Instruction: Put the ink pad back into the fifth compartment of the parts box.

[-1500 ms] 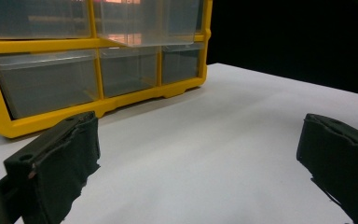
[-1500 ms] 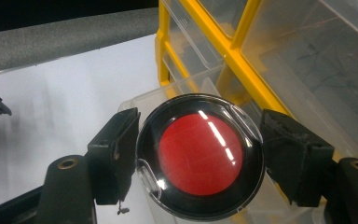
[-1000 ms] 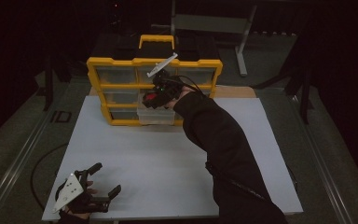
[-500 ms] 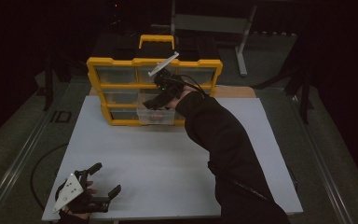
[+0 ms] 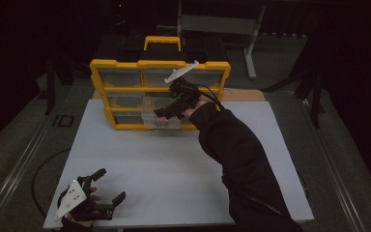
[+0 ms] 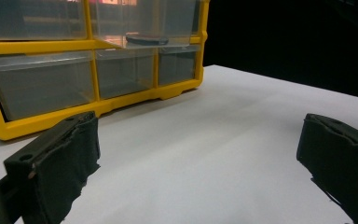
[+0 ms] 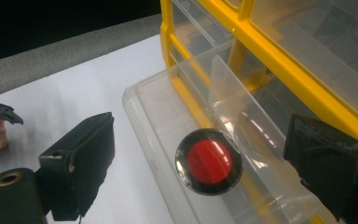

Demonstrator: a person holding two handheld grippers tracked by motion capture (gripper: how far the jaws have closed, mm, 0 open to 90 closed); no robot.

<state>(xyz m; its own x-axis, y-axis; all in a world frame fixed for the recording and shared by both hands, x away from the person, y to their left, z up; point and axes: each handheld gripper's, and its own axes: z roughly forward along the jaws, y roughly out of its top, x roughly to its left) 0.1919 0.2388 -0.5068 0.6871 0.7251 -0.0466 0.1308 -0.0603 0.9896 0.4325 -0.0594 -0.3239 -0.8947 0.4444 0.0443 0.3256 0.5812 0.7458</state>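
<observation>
A yellow organizer [image 5: 159, 65] with clear drawers stands at the back of the white table [image 5: 174, 164]. One bottom-row drawer [image 5: 162, 123] is pulled out. My right gripper [image 5: 166, 112] hangs over that drawer [image 7: 154, 121]. Its jaws have just been opening, and my right gripper [image 7: 200, 130] is now open. A round black disc with a red centre [image 7: 209, 162] sits in the drawer between the pads, touching neither. My left gripper [image 5: 110, 184] rests at the table's front left corner. It is open and holds nothing [image 6: 200, 126].
In the left gripper view the organizer [image 6: 93, 44] stands ahead, with a dark flat thing [image 6: 147, 39] in an upper drawer. A metal stand [image 5: 222, 24] is behind the table. A black cable [image 5: 43, 169] loops off the table's left edge.
The right gripper stays over the pulled-out drawer with only a slight shift. The left gripper has not moved.
</observation>
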